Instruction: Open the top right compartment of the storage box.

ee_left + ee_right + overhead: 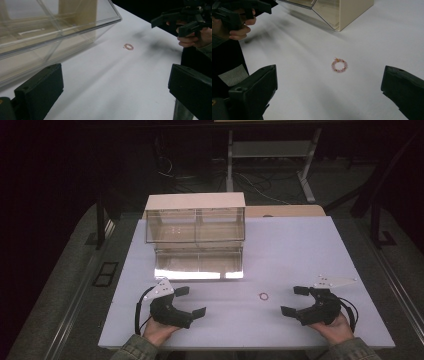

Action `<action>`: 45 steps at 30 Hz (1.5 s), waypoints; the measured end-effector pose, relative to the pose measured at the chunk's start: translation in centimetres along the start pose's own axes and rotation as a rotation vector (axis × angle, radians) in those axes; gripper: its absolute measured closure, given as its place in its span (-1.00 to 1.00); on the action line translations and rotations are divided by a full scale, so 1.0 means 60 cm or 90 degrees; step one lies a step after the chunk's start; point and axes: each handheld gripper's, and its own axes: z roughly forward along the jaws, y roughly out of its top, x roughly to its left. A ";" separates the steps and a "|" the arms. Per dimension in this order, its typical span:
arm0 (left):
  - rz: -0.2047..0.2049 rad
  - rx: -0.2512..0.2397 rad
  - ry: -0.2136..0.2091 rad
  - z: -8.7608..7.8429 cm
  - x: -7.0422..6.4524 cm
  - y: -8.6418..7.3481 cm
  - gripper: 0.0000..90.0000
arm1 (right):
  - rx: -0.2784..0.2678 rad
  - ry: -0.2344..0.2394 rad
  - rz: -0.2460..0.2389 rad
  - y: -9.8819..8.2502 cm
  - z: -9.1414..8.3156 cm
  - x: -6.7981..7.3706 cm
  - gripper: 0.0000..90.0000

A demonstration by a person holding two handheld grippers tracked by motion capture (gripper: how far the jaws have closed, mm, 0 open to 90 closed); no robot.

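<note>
A small pink bead ring [263, 296] lies flat on the white table [280, 250], between my two grippers and nearer the right one. It also shows as the bead ring [128, 46] and, closer, the bead ring [339, 65]. My left gripper [190, 301] rests at the front left, open and empty, jaws pointing right. My right gripper [294, 300] rests at the front right, open and empty, jaws pointing left toward the ring. A clear plastic display box [195, 226] with a pale wooden top stands at the back of the table, its front flap [199, 265] folded down.
The box's clear wall [50, 32] lies close to my left gripper's left side. The table's front edge runs just below both hands. Beyond the table are dark floor, cables and a metal stand [270, 150].
</note>
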 end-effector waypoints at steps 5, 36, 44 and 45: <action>-0.001 0.002 -0.003 0.001 0.000 0.001 -1.00 | 0.004 0.003 -0.004 -0.001 0.001 0.001 -0.99; -0.001 0.056 0.002 0.001 -0.004 0.017 -1.00 | 0.051 0.001 0.006 -0.004 0.005 -0.001 -0.99; -0.004 0.062 0.005 -0.013 -0.005 0.029 -1.00 | 0.047 -0.003 0.007 -0.006 0.001 -0.005 -0.99; -0.005 0.066 0.005 -0.015 -0.005 0.030 -1.00 | 0.047 -0.002 0.008 -0.006 0.001 -0.005 -0.99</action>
